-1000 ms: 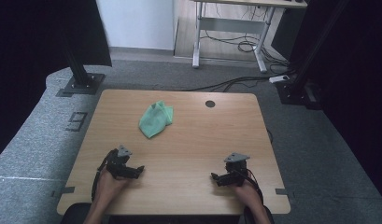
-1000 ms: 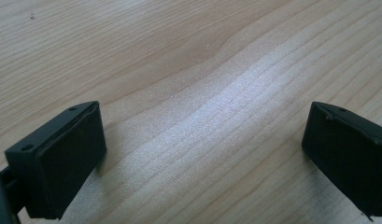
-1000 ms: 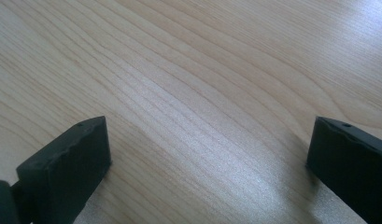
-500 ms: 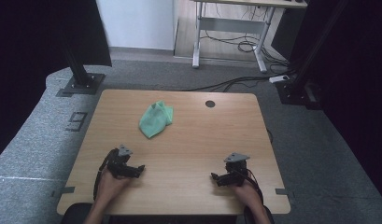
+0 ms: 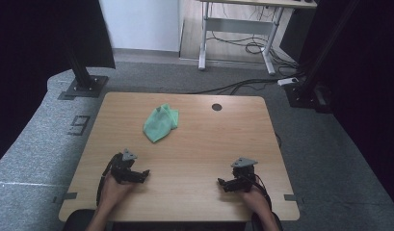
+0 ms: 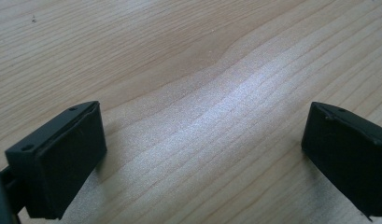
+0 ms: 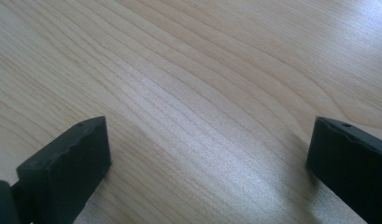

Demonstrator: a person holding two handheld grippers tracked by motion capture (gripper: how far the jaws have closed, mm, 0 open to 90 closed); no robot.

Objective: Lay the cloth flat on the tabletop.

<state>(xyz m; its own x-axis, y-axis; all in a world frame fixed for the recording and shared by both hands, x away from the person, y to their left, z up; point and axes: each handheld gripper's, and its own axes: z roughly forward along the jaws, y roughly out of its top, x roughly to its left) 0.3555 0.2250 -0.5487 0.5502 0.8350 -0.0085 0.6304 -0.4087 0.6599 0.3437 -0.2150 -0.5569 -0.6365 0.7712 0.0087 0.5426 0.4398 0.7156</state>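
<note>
Cloth [image 5: 160, 123], green and crumpled, lies on the far half of the tabletop [image 5: 199, 144], well apart from both your claws. Your left claw [image 5: 140, 174] and right claw [image 5: 223, 183] rest near the front edge, jaws spread wide, holding nothing. Grab too shallow and you'll likely pinch one fold only. Nothing blocks your reach.

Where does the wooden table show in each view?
High view: table spans the centre, green cloth on its far left part.
Left gripper view: table lies beyond the left gripper, jaws wide apart.
Right gripper view: table beyond the right gripper, likewise.
Shared landmark: pale wood grain.
</note>
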